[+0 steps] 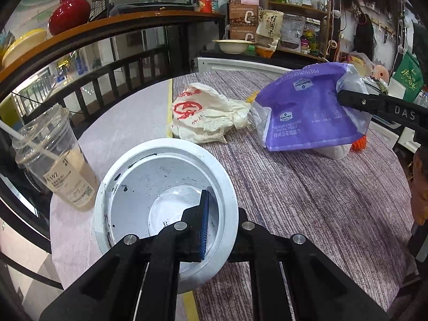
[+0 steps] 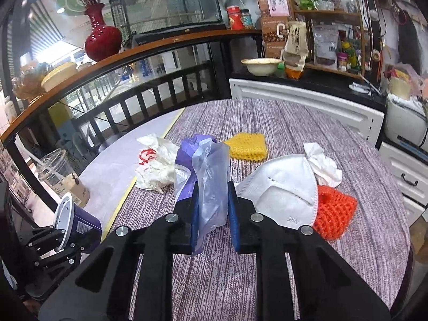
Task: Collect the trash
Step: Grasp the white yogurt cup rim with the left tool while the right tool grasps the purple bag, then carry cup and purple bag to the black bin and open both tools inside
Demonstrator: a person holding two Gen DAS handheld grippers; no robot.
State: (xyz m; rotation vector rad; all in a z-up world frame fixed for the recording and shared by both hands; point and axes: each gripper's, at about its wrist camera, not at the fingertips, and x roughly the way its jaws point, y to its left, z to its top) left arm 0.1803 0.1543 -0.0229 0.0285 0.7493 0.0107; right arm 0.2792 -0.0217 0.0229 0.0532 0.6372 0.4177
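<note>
My left gripper [image 1: 217,224] is shut on the rim of a white-lined purple paper tub [image 1: 149,187], holding it tilted over the table's left edge; it also shows in the right wrist view [image 2: 77,224]. My right gripper [image 2: 214,214] is shut on a purple tissue wrapper [image 2: 206,176], lifted above the table; in the left wrist view the wrapper [image 1: 307,107] hangs from the right gripper's fingers [image 1: 355,101]. A crumpled white bag with red print [image 1: 208,112] lies on the table beside it [image 2: 155,165].
A plastic cup of milk tea with a straw [image 1: 58,157] stands at the table's left edge. A white N95 mask [image 2: 283,192], crumpled tissue [image 2: 323,165], orange net [image 2: 334,214] and yellow net [image 2: 247,145] lie on the table [image 2: 294,123]. A railing runs behind.
</note>
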